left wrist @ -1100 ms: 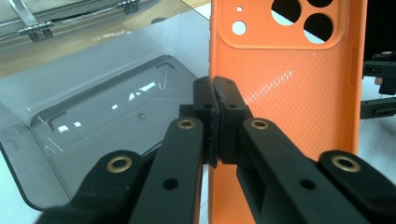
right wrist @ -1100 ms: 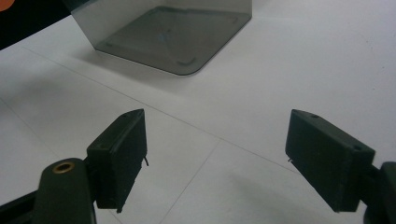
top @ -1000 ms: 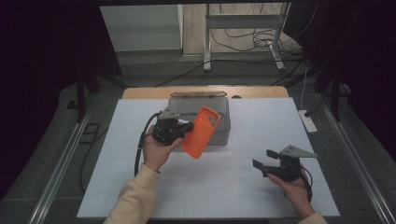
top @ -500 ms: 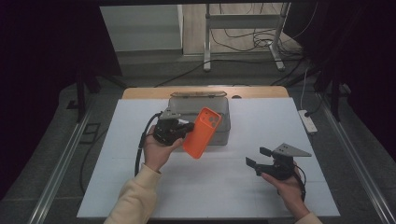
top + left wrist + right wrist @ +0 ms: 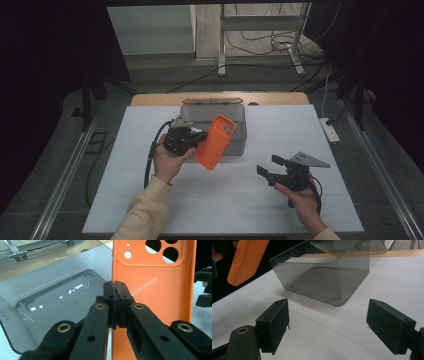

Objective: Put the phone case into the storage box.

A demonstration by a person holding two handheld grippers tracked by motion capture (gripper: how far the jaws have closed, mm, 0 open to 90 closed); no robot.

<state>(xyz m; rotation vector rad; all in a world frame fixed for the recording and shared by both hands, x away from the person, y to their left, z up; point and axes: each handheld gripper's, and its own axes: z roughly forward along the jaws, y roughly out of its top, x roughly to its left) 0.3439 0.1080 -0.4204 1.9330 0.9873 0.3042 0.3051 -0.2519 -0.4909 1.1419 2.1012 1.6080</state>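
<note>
An orange phone case (image 5: pixel 216 141) is held in the air above the white table (image 5: pixel 150 200), just in front of a smoky transparent box (image 5: pixel 235 120) that stands at the middle of the table's far half. In the high view the long axis of the case is seen tilted: the camera end points up and away toward the box, while the lower end hangs nearer the person. The case is a single bright orange colour, with rounded corners and a raised block of round camera holes at its upper end. In the left gripper view a finely dotted texture is seen on its inner face (image 5: pixel 155 290), along with a slim button bump on one long edge.

The case is pinched by the left claw (image 5: pixel 115 293), whose jaws are pressed together on one long edge, one pad on each side of the thin wall. The left hand (image 5: pixel 167 160) is seen wrapped around that gripper's body.

The right claw (image 5: pixel 269 166) is held low over the table's right part, well apart from the case, and is pointed toward it. Its jaws are spread wide, with nothing between the pads (image 5: pixel 275 322).
</note>
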